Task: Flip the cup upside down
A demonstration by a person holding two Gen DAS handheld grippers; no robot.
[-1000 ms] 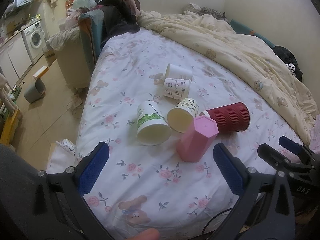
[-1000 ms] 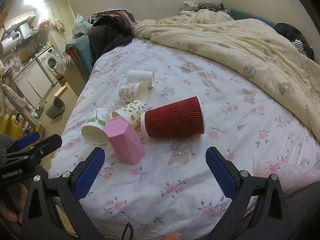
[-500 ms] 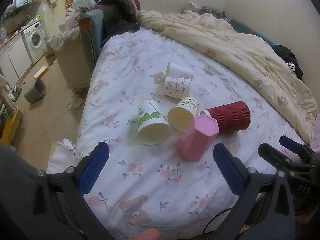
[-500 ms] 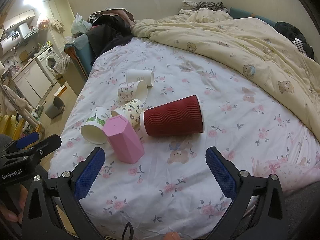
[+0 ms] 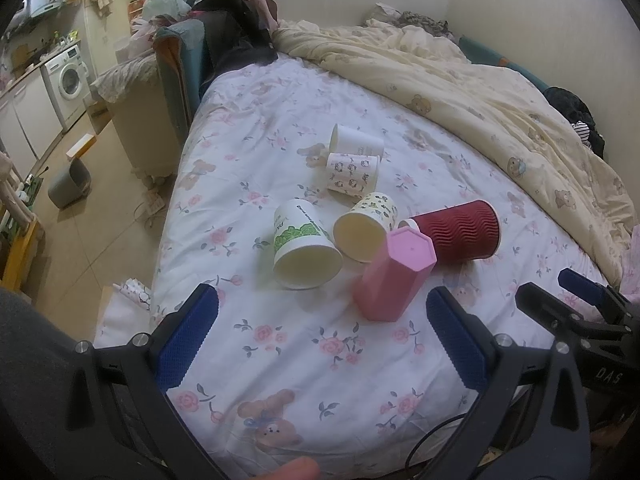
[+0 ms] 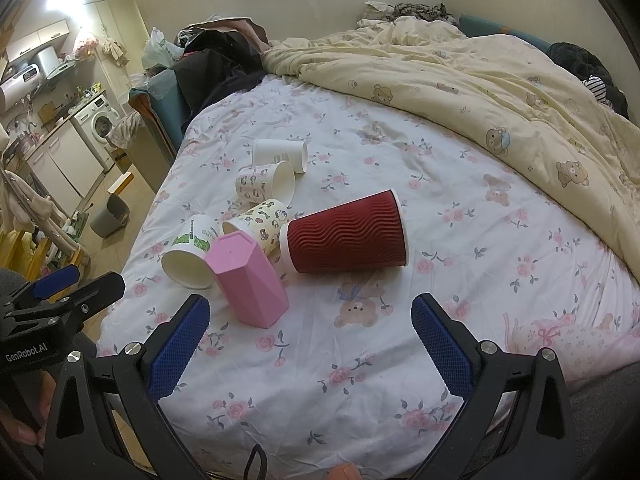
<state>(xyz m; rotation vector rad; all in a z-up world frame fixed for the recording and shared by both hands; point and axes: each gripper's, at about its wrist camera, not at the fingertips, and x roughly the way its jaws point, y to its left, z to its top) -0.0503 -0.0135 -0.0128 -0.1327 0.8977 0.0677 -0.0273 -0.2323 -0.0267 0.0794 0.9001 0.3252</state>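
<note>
Several cups sit on the floral bed sheet (image 5: 280, 336). A pink faceted cup (image 5: 394, 274) (image 6: 250, 280) stands upside down. A dark red ribbed cup (image 5: 460, 234) (image 6: 348, 234) lies on its side. A green-printed white cup (image 5: 302, 248) (image 6: 190, 254), a cartoon-print cup (image 5: 366, 224) (image 6: 260, 226), a pink-print cup (image 5: 352, 172) (image 6: 266, 182) and a plain white cup (image 5: 356, 142) (image 6: 280, 154) also lie on their sides. My left gripper (image 5: 322, 340) is open and empty, short of the cups. My right gripper (image 6: 310, 346) is open and empty, near the pink cup.
A cream quilt (image 6: 480, 80) covers the bed's far right side. Dark clothes lie piled on a chair (image 5: 224, 40) at the bed's far left. The bed's left edge drops to a floor with a grey bin (image 5: 68, 184) and a washing machine (image 5: 68, 80).
Both views have barely shifted. The cups lie as before and both grippers stay open.
</note>
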